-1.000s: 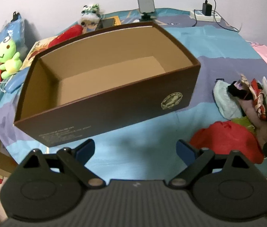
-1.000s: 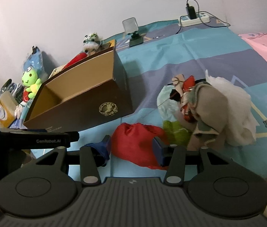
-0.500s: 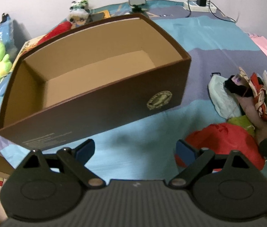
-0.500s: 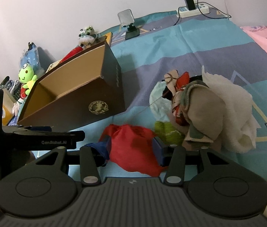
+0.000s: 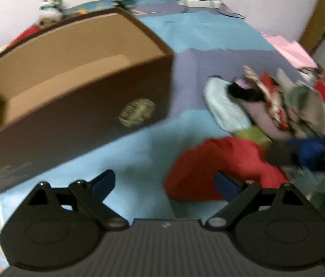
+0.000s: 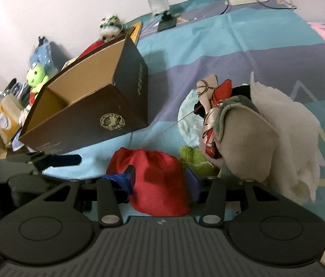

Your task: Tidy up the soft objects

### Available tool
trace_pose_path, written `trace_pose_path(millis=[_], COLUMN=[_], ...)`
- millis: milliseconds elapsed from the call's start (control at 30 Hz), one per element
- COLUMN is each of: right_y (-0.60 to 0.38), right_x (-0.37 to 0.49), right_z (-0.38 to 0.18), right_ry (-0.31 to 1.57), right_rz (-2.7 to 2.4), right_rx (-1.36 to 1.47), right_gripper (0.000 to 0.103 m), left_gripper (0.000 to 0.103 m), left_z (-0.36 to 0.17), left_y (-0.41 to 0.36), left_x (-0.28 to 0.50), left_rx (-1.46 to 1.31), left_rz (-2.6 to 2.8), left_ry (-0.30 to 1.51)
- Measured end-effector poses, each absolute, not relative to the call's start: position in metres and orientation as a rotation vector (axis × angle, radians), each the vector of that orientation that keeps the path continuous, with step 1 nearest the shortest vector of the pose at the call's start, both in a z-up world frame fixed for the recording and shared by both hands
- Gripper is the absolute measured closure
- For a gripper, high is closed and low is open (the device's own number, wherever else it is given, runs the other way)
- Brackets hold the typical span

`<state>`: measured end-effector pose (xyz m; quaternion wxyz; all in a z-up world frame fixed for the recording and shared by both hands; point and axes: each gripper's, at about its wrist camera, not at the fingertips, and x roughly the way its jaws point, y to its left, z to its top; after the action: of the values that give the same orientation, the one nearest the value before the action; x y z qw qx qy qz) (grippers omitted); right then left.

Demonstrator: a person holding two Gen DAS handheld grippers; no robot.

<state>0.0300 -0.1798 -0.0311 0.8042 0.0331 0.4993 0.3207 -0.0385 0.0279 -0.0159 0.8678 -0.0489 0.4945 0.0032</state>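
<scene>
While the left gripper [image 5: 164,185] hangs wide open over the blanket [image 5: 139,152] near the brown box [image 5: 74,106], the right gripper [image 6: 160,177] straddles the red pouch [image 6: 157,180], its 2 fingers not visibly pinching. Likely light, limp and slippery; the gathered neck looks the best hold.

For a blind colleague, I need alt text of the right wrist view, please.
The right gripper has its open fingers around a red drawstring pouch on a blue striped sheet. An empty brown cardboard box stands to the left, and a pile of soft cloths lies to the right.
</scene>
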Motion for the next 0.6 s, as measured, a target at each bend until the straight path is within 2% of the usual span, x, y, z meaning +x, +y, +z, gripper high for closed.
trace_pose_path(millis=[233, 300, 367, 400, 467, 500, 600], right_y=[-0.165, -0.159, -0.156, -0.155, -0.155, -0.156, -0.16], right_x=[0.051, 0.057, 0.063, 0.065, 0.067, 0.069, 0.075], right_z=[-0.037, -0.039, -0.039, -0.039, -0.04, -0.04, -0.044], right_ry=[1.151, 1.162, 1.17, 1.173, 1.178, 1.176, 1.207], right_rz=[0.858, 0.896, 0.939, 0.959, 1.016, 1.034, 1.105], right_rx=[-0.068, -0.114, -0.15, -0.161, -0.178, -0.175, -0.151], right_gripper=[0.07, 0.072, 0.073, 0.073, 0.078, 0.085, 0.093], left_gripper=[0.011, 0.018, 0.042, 0.048, 0.054, 0.06, 0.075], left_z=[-0.026, -0.033, -0.038, -0.042, -0.047, -0.046, -0.04], left_y=[0.014, 0.009, 0.008, 0.007, 0.007, 0.007, 0.002], left_x=[-0.035, -0.029, -0.025, -0.024, -0.026, -0.03, -0.038], left_rx=[-0.211, -0.242, -0.28, -0.304, -0.363, -0.386, -0.419], left_rz=[-0.124, -0.115, -0.119, -0.122, -0.112, -0.101, -0.075], left_ry=[1.049, 1.062, 1.072, 1.079, 1.078, 1.064, 1.013])
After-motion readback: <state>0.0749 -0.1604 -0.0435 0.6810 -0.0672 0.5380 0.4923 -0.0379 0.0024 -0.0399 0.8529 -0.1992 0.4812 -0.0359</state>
